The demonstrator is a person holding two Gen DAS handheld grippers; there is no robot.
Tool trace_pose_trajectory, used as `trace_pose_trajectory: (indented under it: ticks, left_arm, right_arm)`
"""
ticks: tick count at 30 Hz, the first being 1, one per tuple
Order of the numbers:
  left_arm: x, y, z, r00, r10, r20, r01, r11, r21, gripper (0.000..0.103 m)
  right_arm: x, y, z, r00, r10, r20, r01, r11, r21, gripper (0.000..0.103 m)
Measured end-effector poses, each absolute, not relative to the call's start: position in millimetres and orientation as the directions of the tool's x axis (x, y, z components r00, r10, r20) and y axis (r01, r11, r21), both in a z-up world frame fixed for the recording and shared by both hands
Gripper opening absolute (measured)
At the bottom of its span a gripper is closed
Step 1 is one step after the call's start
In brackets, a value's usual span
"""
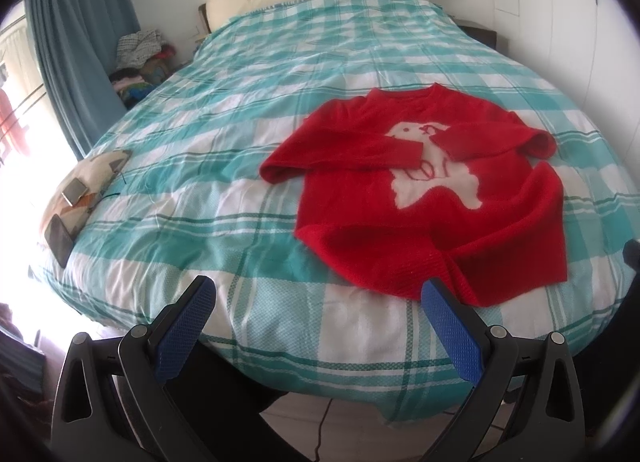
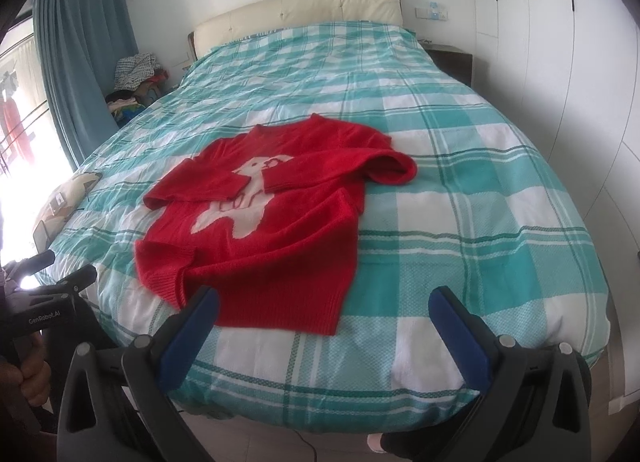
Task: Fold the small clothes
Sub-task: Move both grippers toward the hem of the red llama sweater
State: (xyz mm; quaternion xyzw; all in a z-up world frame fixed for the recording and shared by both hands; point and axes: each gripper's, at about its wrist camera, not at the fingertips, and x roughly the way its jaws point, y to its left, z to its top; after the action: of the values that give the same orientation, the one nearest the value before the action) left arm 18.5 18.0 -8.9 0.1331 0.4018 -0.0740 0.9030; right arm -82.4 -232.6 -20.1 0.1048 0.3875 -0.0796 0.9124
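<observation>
Red sweater (image 1: 436, 198) lies flat near the bed's (image 1: 248, 190) foot edge, both sleeves folded in. My left hand-held gripper (image 1: 318, 304) and right hand-held gripper (image 2: 324, 314) are both spread, empty. Next: pinch hem corners, fold toward collar.

Daylight floods in from the window (image 1: 16, 166) at left, blown out to white glare, while fisheye distortion bends and darkens both views' edges.

Your right gripper (image 2: 324, 308) is hovering with jaws spread wide over the teal-and-white checked bedspread (image 2: 480, 190); the red knitted sweater with a white animal motif (image 2: 264, 222) is lying flat, sleeves folded inward; your left gripper (image 2: 52, 282) is showing at the left edge.
</observation>
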Motion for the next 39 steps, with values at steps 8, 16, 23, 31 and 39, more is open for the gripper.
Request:
trace_pose_trajectory:
  ticks: [8, 16, 23, 31, 39]
  left_arm:
    - [22, 22, -9, 0.65, -0.051, -0.758, 0.237, 0.962, 0.139, 0.103]
    - [27, 26, -16, 0.621, -0.073, -0.78, 0.229, 0.969, 0.092, 0.103]
    - [27, 28, -19, 0.615, -0.065, -0.786, 0.224, 0.97, 0.095, 0.103]
    - [29, 31, -23, 0.603, -0.067, -0.795, 0.216, 0.973, 0.081, 0.103]
    - [32, 35, -31, 0.581, -0.071, -0.811, 0.208, 0.976, 0.064, 0.103]
  right_arm:
    - [-80, -231, -27, 0.661, -0.094, -0.745, 0.237, 0.967, 0.088, 0.103]
    - [-81, -238, -32, 0.638, -0.111, -0.762, 0.271, 0.959, 0.087, 0.103]
    - [-80, -235, -36, 0.629, -0.112, -0.769, 0.267, 0.961, 0.078, 0.103]
    - [-80, -236, -37, 0.623, -0.115, -0.773, 0.269, 0.96, 0.074, 0.103]
    - [-79, -237, -41, 0.613, -0.117, -0.782, 0.268, 0.961, 0.066, 0.103]
